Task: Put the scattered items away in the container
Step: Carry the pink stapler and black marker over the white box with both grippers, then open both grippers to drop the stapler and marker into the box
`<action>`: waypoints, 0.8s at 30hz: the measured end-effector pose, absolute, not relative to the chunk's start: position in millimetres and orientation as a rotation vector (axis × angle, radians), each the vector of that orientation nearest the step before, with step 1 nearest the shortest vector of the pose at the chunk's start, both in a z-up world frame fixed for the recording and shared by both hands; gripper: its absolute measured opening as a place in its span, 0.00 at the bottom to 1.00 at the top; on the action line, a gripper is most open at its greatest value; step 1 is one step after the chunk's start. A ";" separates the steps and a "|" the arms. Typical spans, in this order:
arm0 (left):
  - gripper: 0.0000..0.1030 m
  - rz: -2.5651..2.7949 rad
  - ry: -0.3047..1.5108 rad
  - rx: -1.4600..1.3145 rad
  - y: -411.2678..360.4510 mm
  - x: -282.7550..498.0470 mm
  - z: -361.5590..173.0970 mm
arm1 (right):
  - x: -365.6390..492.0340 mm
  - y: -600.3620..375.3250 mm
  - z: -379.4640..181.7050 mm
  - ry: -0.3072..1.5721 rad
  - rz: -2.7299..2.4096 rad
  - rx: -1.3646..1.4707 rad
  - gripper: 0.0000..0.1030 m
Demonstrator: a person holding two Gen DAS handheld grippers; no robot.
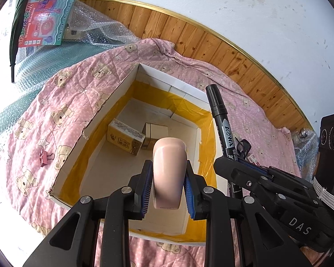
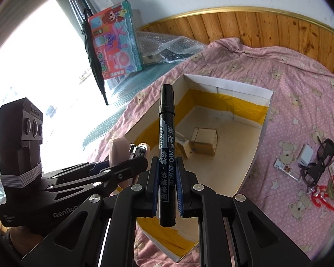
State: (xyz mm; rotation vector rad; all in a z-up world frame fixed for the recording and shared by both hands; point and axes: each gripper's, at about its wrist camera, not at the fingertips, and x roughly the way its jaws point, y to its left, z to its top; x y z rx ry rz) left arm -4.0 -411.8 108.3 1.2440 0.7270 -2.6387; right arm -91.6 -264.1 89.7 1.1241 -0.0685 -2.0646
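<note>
An open cardboard box (image 1: 100,115) (image 2: 265,120) with yellow tape inside lies on a pink bear-print quilt (image 1: 37,120). Two small cartons (image 1: 124,136) (image 2: 203,141) rest on its floor. My left gripper (image 1: 167,171) is shut on a pale pink stapler (image 1: 169,169) (image 2: 118,153), held above the box's near half. My right gripper (image 2: 167,166) (image 1: 240,162) is shut on a black marker (image 2: 165,151) (image 1: 222,122), upright over the box's near edge. A pink binder clip (image 1: 43,156) lies on the quilt left of the box.
Right of the box, black glasses (image 2: 320,162), a small white block (image 2: 306,154), cards (image 2: 286,169) and a red trinket (image 2: 321,198) lie on the quilt. A toy box (image 2: 113,44) and bubble wrap (image 2: 167,46) stand at the back left by a wooden headboard (image 2: 256,26).
</note>
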 end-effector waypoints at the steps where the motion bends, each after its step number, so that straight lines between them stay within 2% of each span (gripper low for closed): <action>1: 0.27 -2.637 0.728 1.249 -411.7 -5.1 107.0 | -93.1 -264.4 88.3 -0.070 -2.065 1.128 0.14; 21: 0.27 -2.554 0.734 1.360 -418.1 -35.4 65.7 | -136.0 -272.0 47.3 -0.140 -2.066 1.236 0.15; 22: 0.27 -2.545 0.715 1.368 -418.5 -39.3 60.9 | -139.8 -272.7 41.8 -0.133 -2.079 1.248 0.19; 23: 0.28 -2.524 0.684 1.386 -419.6 -43.7 54.7 | -142.7 -271.0 37.4 -0.136 -2.093 1.265 0.36; 24: 0.31 -2.502 0.685 1.402 -422.9 -45.8 49.6 | -145.3 -268.9 33.1 -0.141 -2.108 1.283 0.43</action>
